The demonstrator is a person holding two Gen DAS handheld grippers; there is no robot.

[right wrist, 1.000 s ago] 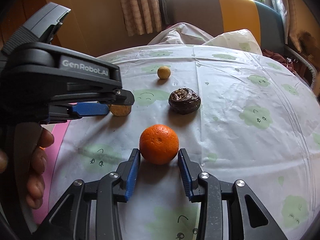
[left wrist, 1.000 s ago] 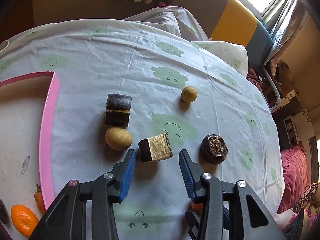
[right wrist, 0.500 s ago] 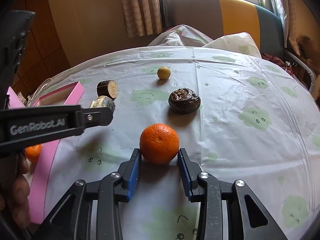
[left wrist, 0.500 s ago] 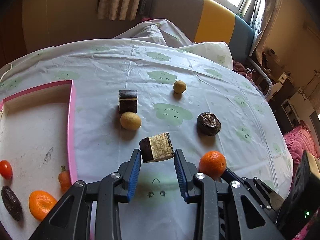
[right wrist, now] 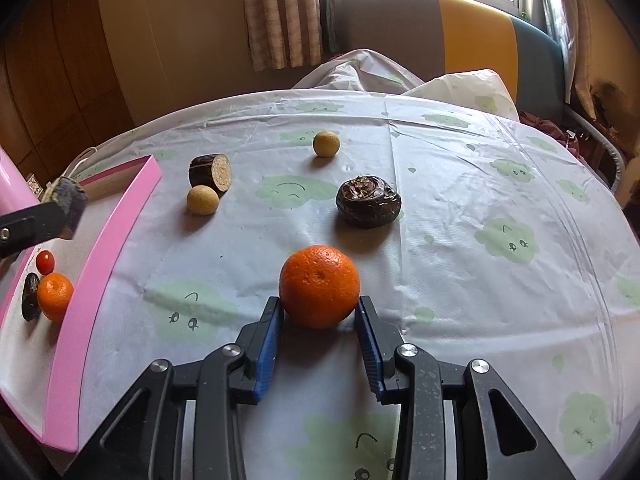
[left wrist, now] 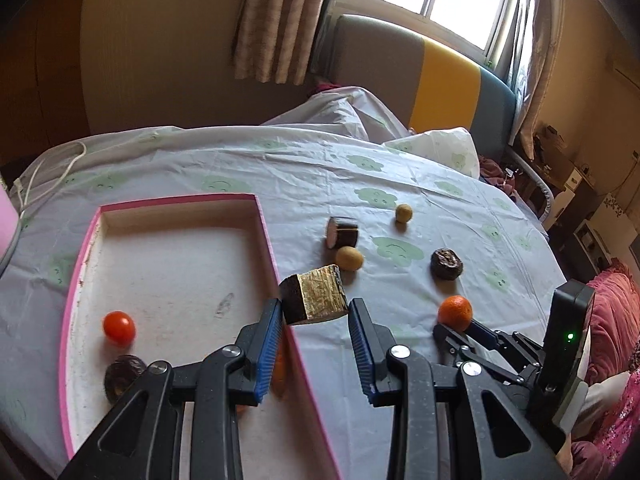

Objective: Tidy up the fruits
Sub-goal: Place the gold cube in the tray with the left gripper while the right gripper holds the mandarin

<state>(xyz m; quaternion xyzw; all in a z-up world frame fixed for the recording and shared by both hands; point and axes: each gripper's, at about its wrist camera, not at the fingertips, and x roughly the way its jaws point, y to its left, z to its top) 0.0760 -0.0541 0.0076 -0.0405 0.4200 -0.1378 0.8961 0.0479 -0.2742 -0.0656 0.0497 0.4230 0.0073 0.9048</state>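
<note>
My left gripper (left wrist: 314, 320) is shut on a dark sugarcane chunk (left wrist: 314, 294) with a yellow cut face and holds it in the air above the right wall of the pink tray (left wrist: 267, 236). The tray holds a cherry tomato (left wrist: 118, 327), a dark fruit (left wrist: 122, 372) and a tangerine (right wrist: 55, 291). My right gripper (right wrist: 319, 320) is shut on an orange (right wrist: 319, 285) that rests on the tablecloth. It also shows in the left wrist view (left wrist: 455, 312).
On the cloth lie a second sugarcane chunk (right wrist: 211, 172), two small yellow fruits (right wrist: 202, 200) (right wrist: 326, 143) and a dark wrinkled fruit (right wrist: 368, 201). The round table's edge (right wrist: 600, 216) curves away at the right. A sofa stands behind.
My left gripper has closed on the sugarcane chunk, lifted it and carried it left to above the tray's wall. My right gripper has closed onto the orange.
</note>
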